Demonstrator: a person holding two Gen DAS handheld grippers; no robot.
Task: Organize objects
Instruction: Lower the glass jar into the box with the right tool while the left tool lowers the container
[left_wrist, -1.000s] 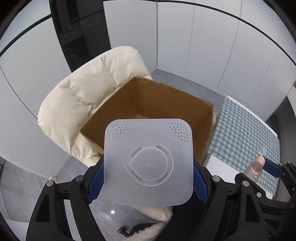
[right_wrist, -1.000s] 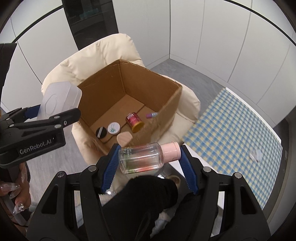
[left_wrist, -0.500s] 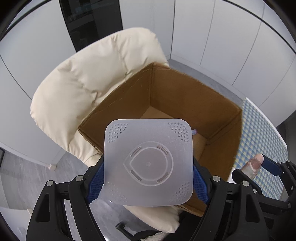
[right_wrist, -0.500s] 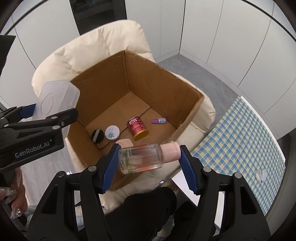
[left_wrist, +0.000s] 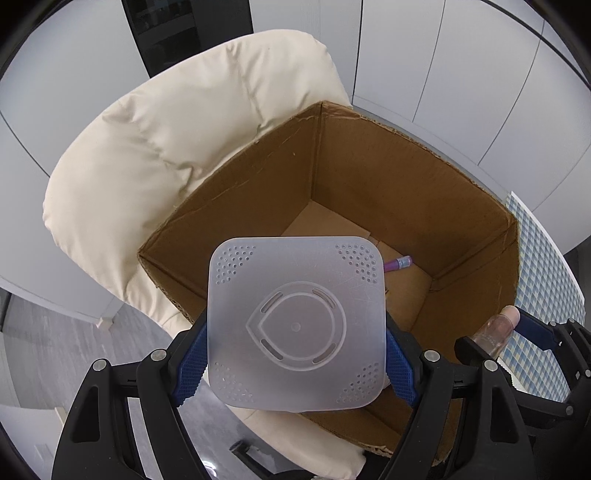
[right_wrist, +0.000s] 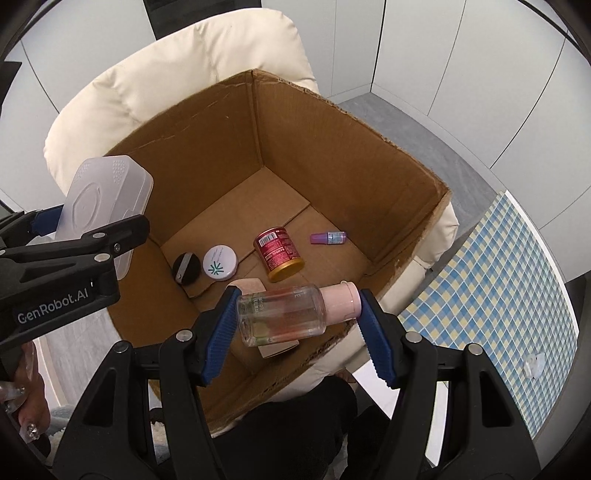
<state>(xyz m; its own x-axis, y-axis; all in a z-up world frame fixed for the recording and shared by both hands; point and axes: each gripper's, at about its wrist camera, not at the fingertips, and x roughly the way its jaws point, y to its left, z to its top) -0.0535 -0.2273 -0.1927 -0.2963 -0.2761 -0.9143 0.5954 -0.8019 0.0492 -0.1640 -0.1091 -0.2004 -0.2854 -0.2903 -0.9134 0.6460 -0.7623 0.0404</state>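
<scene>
My left gripper clamps a frosted square plastic container between its blue pads above an open cardboard box resting on a cream padded chair, a small purple vial on the box floor, my right gripper's bottle at the edge

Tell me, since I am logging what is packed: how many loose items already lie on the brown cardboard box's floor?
5, maybe more hidden: black round puff, white round tin, red can mid-floor, purple vial to its right, tan carton partly behind the held bottle.
</scene>
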